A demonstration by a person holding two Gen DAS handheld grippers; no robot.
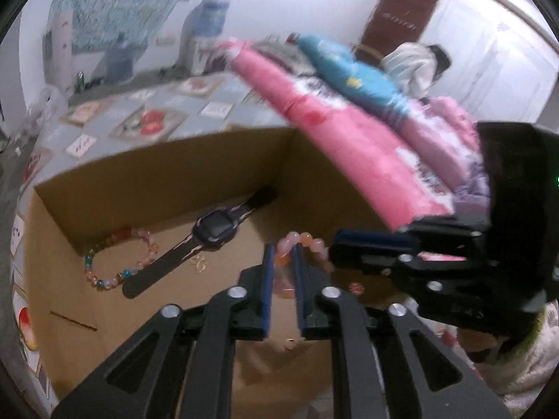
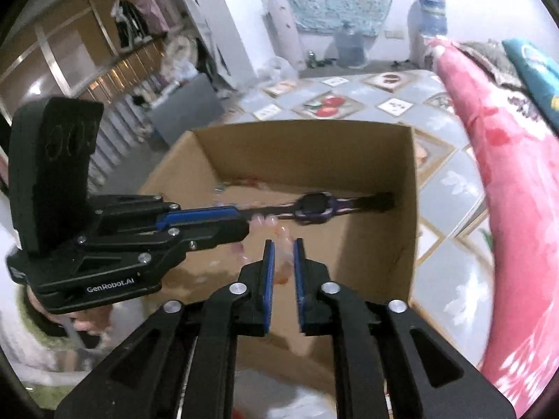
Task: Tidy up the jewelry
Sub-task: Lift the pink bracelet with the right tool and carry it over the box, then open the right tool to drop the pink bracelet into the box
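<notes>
Bracelet (image 1: 303,244) of pink beads sits in the cardboard box (image 1: 167,167) near the watch (image 1: 215,232). Left gripper (image 1: 282,256) and right gripper (image 2: 282,248) both hang over it, jaws narrowly apart, holding nothing.

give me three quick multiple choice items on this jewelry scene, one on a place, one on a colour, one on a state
1. Where does the dark purple-faced wristwatch lie?
A. on the tiled floor
B. inside the brown cardboard box
C. on the pink quilt

2. What colour are the pads on the left claw?
A. blue
B. red
C. yellow

3. How is the multicoloured glass bead bracelet placed?
A. hanging from a claw
B. wrapped round the watch
C. lying flat on the box floor beside the watch strap

Answers: 1 B, the box walls rise around the watch. 2 A, blue strips line both fingers. 3 C, its ring of beads rests on the cardboard left of the strap, clear of both claws.
</notes>
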